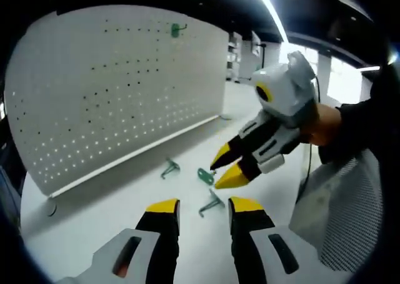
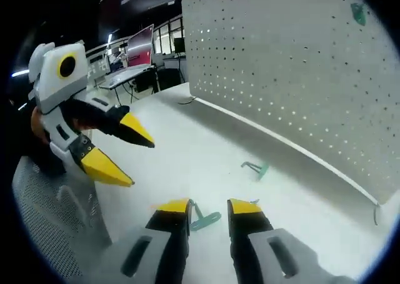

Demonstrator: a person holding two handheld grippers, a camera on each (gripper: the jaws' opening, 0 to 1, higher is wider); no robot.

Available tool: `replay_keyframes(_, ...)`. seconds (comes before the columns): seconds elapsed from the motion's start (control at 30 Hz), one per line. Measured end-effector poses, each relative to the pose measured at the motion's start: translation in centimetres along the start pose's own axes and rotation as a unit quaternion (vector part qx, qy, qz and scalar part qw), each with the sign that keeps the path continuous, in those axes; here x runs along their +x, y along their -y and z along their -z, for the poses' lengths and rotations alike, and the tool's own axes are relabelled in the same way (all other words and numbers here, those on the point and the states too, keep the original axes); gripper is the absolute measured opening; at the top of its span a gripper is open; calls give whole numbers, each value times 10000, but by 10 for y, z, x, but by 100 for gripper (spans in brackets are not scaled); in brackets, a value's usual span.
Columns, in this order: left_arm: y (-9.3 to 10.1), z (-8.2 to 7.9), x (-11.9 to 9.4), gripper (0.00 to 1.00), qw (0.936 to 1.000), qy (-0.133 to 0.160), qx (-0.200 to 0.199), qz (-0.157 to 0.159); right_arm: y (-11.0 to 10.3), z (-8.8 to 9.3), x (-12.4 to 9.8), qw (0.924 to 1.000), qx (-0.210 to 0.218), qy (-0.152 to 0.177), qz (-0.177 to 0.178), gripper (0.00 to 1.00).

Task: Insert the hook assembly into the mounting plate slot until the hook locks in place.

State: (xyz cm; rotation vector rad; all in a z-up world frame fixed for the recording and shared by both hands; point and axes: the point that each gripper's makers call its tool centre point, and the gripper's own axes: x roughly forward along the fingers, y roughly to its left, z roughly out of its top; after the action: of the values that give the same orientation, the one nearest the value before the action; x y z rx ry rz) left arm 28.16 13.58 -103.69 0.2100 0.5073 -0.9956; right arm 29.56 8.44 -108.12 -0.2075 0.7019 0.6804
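White and bare, the bench (image 1: 112, 221) carries a tall white perforated pegboard panel (image 1: 119, 90) standing upright along its far side, with an office of desks and monitors dim behind it. One small green metal hook (image 1: 177, 29) already hangs high on the panel, near its upper right corner in the left gripper view. Three more loose green hook pieces lie on the bench in front of the panel: one nearest the panel (image 1: 169, 167), one in the middle (image 1: 205, 176) and one nearest the left claw (image 1: 211, 204). They look like thin bent wire or sheet parts, light, flat-lying and apt to skid. The right claw (image 1: 225, 170) is open, its yellow tips straddling or just touching the middle hook; I cannot tell whether contact is made. The left claw (image 1: 201, 207) is also open and holds nothing, hovering just short of the nearest hook. In the right gripper view a hook (image 2: 205, 219) lies between that claw's own tips. The step in hand appears to be the pick-up. To do it well, the right claw should close squarely on the hook's body, leaving the mounting end free, then lift without dragging the neighbours, and approach a panel hole straight on.
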Motion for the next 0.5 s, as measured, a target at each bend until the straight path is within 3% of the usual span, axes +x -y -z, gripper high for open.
replay_keyframes(0.07, 0, 0, 0, 32, 10000, -10, 11, 5, -4, 12, 2, 9996, 28, -278, -64, 22)
replay_keyframes(0.23, 1, 1, 1, 31, 10000, -30, 38, 9, -11, 26, 7, 9983, -11, -560, -153, 25)
replay_keyframes(0.5, -2, 0, -2, 31, 10000, 19, 3, -49, -11, 35, 15, 9973, -94, -716, -132, 25)
